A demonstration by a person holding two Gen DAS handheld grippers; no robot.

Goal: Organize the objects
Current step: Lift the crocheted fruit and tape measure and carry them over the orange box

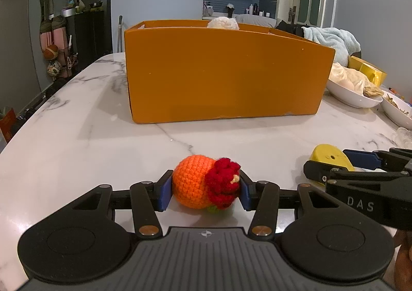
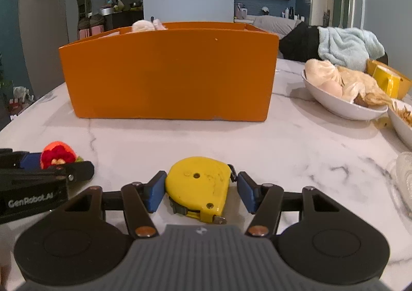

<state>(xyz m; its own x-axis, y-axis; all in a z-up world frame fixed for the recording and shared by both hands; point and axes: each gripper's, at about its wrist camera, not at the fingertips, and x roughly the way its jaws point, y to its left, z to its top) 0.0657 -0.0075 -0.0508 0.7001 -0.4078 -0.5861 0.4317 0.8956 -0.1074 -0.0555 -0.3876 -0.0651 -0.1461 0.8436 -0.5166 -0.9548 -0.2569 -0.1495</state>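
Observation:
An orange crochet toy (image 1: 191,182) with a red flower end lies on the marble table (image 1: 77,141), and my left gripper (image 1: 206,188) is shut on it, a blue pad pressing each side. My right gripper (image 2: 200,188) is shut on a yellow tape measure (image 2: 198,182) that lies flat on the table; one pad is against its case and the other meets the small black tab on its side. The two grippers sit side by side, the left gripper (image 2: 55,162) just left of the right one. An orange box (image 2: 170,77) stands beyond them, with a white fluffy thing (image 1: 222,23) poking over its rim.
Right of the box stand a white bowl of food (image 2: 342,108), a second bowl (image 2: 401,126), a yellow mug (image 2: 386,79) and a glass dish (image 2: 404,175). A light blue towel (image 2: 345,43) lies behind them. The table's rounded edge curves along the left.

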